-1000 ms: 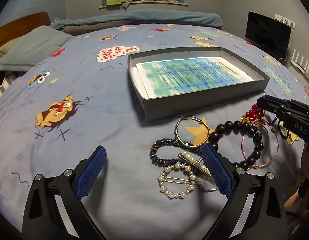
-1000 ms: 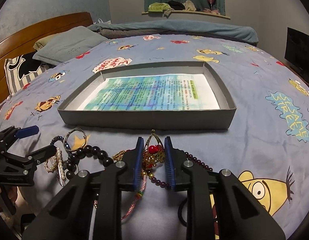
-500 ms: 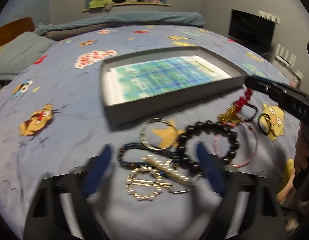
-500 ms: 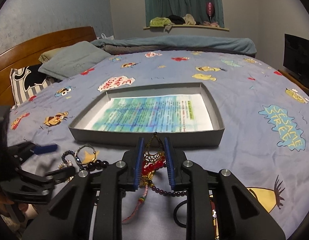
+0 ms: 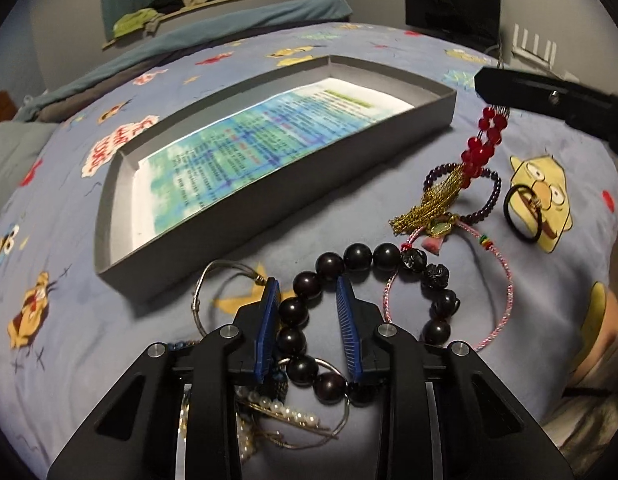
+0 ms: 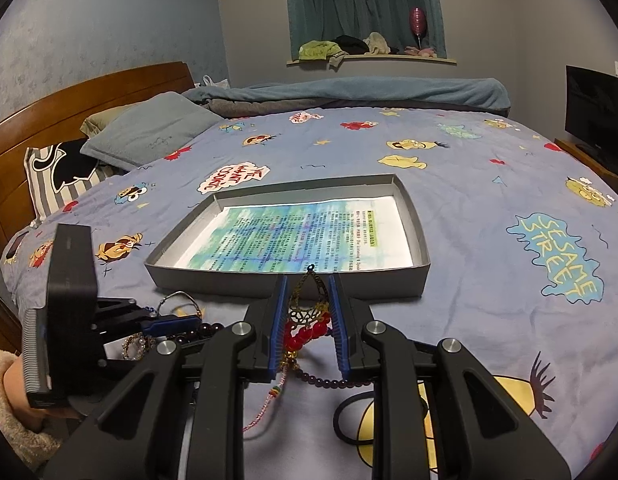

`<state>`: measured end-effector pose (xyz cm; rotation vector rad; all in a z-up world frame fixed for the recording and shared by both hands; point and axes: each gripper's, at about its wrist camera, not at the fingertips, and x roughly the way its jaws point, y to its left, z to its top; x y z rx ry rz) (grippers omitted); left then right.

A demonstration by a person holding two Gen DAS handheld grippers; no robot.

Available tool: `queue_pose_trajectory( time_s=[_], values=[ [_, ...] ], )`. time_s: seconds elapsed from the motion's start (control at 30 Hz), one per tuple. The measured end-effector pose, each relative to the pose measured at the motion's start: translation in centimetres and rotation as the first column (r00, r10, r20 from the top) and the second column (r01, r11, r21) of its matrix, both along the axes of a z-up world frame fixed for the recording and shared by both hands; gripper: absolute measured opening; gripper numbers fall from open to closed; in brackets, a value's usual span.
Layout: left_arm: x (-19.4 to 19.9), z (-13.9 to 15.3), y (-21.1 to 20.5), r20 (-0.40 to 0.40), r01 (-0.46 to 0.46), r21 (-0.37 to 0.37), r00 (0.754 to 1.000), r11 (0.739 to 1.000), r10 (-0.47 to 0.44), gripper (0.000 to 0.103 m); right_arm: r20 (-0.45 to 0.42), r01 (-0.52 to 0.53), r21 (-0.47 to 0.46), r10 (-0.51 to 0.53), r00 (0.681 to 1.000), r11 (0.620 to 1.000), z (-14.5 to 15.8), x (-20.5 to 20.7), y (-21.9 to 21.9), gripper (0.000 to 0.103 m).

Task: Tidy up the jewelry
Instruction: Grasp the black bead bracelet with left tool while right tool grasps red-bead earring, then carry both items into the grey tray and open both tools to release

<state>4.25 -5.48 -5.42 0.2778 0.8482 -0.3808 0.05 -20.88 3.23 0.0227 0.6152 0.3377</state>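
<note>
My right gripper is shut on a gold filigree earring with red beads and holds it up in front of the grey tray. In the left wrist view the earring hangs from the right gripper, its gold tassel touching the bedsheet. My left gripper is narrowly open, its jaws straddling the dark wooden bead bracelet lying on the bed. The tray holds a printed blue-green paper.
Around the bead bracelet lie a silver bangle, a pink cord bracelet, a purple bead bracelet, a black hair tie and pearl hair clips. Pillows and a headboard stand at the far left.
My left gripper moved forward and right over the dark bead bracelet and closed most of the way around it. My right gripper lifted the red-beaded earring higher off the bed.
</note>
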Motion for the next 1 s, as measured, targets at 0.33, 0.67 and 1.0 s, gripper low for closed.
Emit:
queue_pose_trajectory(
  time_s=[0.33, 0.67, 1.0],
  values=[
    [-0.2, 1.4, 0.2, 0.039, 0.059, -0.042, 0.998, 0.997, -0.057, 0.015, 0.008, 0.004, 0.022, -0.004, 1.0, 1.0, 0.7, 0.0, -0.8, 0.021],
    [-1.6, 6.6, 0.5, 0.153, 0.1, -0.092, 0.985, 0.991, -0.085, 0.015, 0.058, -0.003, 0.017, 0.002, 0.998, 1.0, 3.3, 0.3, -1.2, 0.021],
    [0.3, 10.5, 2.5, 0.193, 0.075, -0.108, 0.98, 0.991, -0.053, 0.015, 0.091, 0.02, 0.012, -0.021, 0.996, 1.0, 6.0, 3.4, -1.7, 0.02]
  ],
)
